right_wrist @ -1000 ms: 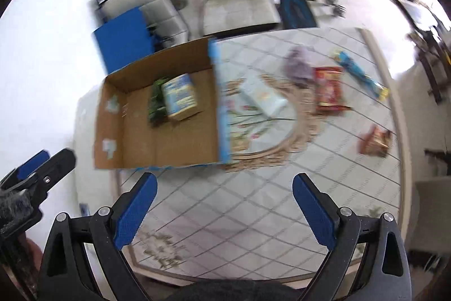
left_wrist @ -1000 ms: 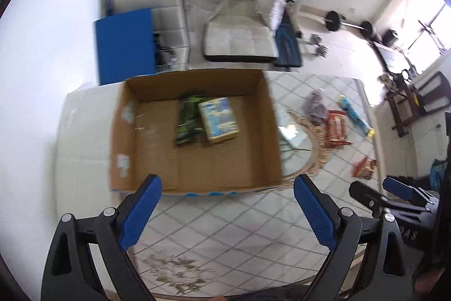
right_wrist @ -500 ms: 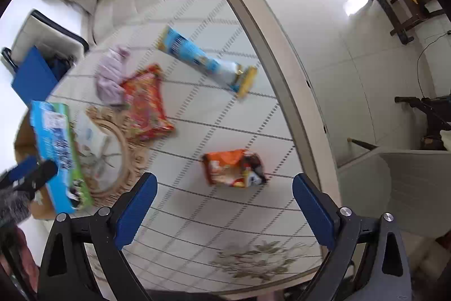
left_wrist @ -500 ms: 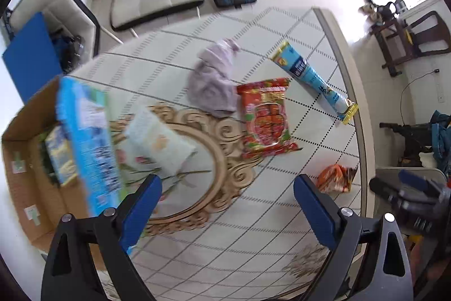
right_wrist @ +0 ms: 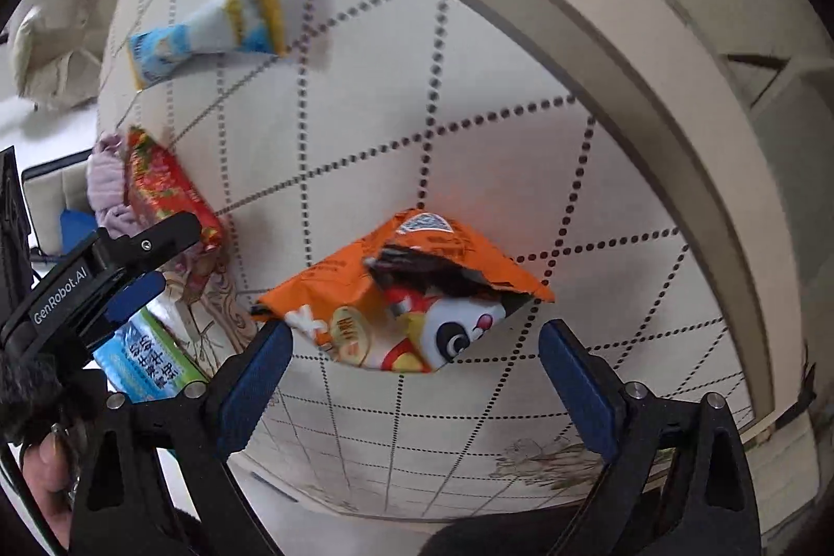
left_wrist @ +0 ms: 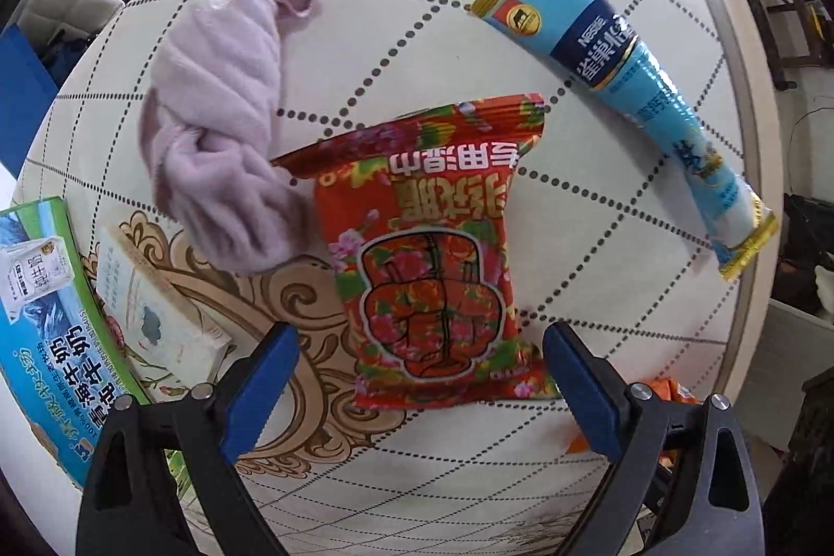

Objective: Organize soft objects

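A red flowered packet lies flat on the patterned table. Its near end sits between the fingers of my left gripper, which is open with gaps on both sides. A crumpled purple cloth touches the packet's left side. A long blue tube pack lies to the right. In the right wrist view an orange panda packet lies just ahead of my right gripper. Its jaws are closing, and its blue pads flank the packet's near corners without pressing on it.
A white tissue pack lies beside the blue-printed cardboard box wall at the left. The table's rounded edge runs close behind the orange packet. My left gripper hangs over the red packet. A hand shows at lower left.
Both grippers swung away from the open box to the right part of the table and dropped close over it. The red and orange packets now fill the views.
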Motion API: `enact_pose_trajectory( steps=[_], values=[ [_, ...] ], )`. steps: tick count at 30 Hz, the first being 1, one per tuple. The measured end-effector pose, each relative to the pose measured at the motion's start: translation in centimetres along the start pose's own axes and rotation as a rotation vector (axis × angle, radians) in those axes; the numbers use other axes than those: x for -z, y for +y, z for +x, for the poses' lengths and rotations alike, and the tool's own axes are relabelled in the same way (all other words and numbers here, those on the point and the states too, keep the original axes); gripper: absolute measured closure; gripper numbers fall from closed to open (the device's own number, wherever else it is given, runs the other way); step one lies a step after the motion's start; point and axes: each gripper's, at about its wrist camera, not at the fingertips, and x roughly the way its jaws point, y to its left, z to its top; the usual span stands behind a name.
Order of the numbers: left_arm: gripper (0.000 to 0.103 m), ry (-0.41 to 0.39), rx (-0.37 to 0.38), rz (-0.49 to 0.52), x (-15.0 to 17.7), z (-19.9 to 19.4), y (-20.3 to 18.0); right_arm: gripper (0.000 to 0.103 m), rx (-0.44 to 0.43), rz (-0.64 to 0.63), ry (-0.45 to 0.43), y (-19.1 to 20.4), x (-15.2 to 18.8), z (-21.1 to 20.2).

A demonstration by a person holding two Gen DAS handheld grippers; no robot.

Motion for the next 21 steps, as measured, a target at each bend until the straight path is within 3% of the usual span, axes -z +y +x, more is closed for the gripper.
enact_pose_trajectory(
  steps=[2,3,4,7,11,15,21],
  values=[
    [0.024,0.001,-0.008,0.001,-0.1,0.4,-0.3,0.033,-0.025,0.02,0.007,-0.4,0.0,0.4],
    [0.045,0.009,-0.021,0.002,0.0,0.7,-0.5,0.04,-0.036,0.027,0.004,-0.2,-0.1,0.6],
    [0.049,0.007,-0.022,0.0,0.0,0.7,-0.6,0.046,-0.036,0.033,0.002,-0.3,0.0,0.6],
    [0.054,-0.008,-0.035,0.017,0.3,0.7,-0.9,0.058,-0.025,0.008,-0.018,0.1,0.8,0.4],
    [0.056,-0.022,-0.037,0.007,1.4,0.7,-0.6,0.064,-0.005,-0.033,-0.029,0.6,1.0,0.2],
    [0.057,-0.057,-0.016,0.007,3.9,0.0,0.0,0.067,0.024,-0.089,-0.04,1.1,0.7,-0.6],
    [0.057,-0.146,0.004,0.037,8.8,-2.0,0.6,0.07,0.126,-0.249,-0.088,2.6,3.5,-1.4]
  ],
)
